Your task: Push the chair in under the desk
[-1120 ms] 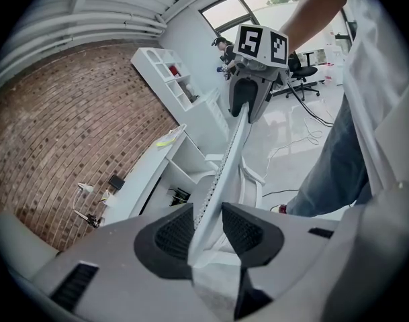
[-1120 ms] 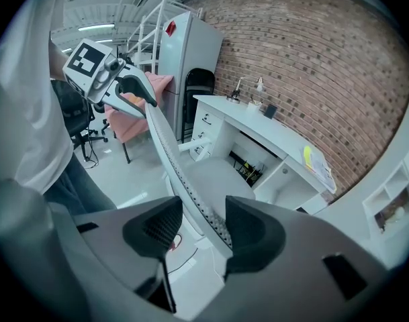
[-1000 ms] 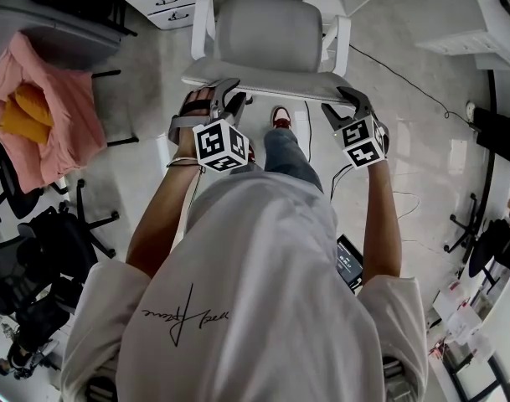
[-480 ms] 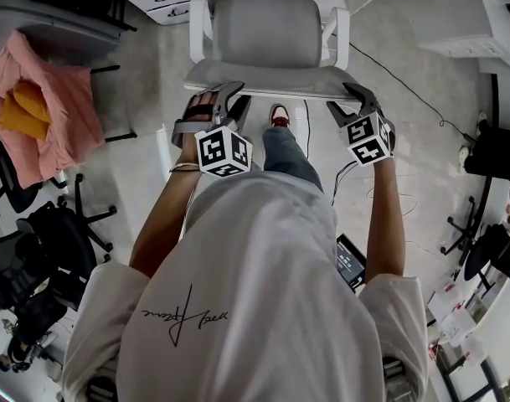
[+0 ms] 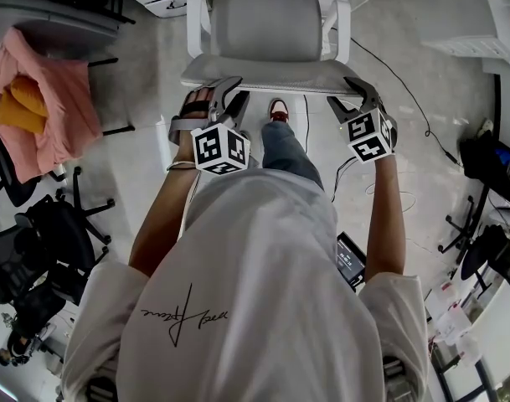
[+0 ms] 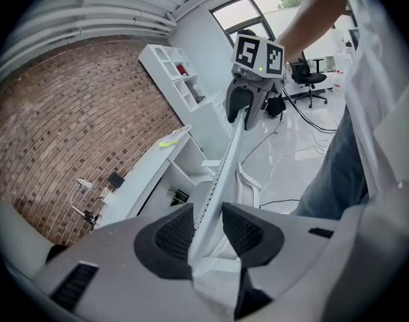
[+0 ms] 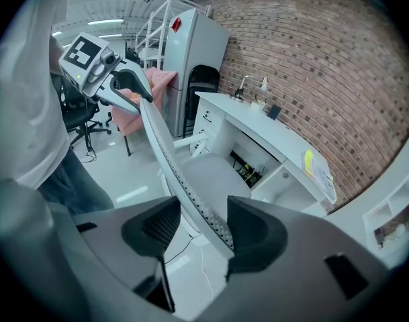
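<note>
The chair sits a little farther from me than a second ago. It has rolled toward the tabletop beyond it, so the push is under way, though the seat is not yet underneath.

Both my arms reach to the chair's backrest. My left hand-held gripper is clamped on the backrest's top edge at its left end, with both pads on it. My right hand-held gripper, at the right end, has just been opening. The edge runs between its jaws, against one pad with a gap to the other, so I judge that side can only push.

The head view shows the chair from above but not the tabletop. The gripper views show the tabletop ahead of the chair, the open space below it facing the seat and a yellow item lying on top.
</note>
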### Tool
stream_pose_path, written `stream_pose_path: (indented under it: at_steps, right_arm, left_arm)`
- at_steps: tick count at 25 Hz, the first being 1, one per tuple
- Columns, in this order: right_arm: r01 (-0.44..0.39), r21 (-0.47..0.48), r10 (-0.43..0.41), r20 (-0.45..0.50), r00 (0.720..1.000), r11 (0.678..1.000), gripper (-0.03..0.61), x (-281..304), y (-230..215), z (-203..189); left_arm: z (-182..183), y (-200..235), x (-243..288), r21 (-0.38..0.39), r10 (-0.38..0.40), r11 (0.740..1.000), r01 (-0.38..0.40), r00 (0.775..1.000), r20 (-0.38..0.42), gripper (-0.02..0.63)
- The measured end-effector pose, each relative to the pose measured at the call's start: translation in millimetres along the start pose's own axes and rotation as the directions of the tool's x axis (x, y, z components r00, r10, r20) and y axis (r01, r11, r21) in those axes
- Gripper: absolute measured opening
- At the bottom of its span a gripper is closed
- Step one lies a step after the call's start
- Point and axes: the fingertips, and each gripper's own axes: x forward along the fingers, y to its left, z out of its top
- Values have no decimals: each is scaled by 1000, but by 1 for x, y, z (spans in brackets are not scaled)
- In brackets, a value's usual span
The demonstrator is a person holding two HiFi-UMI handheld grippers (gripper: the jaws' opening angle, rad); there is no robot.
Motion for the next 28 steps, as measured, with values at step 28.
stream_pose_path:
  at_steps: [28]
  right_arm:
    - [96,14,-95,-50,994,995,239,-7,3,-11]
  left_arm:
    - [6,-7,-17,-127,4,992,-2,1000,14,133]
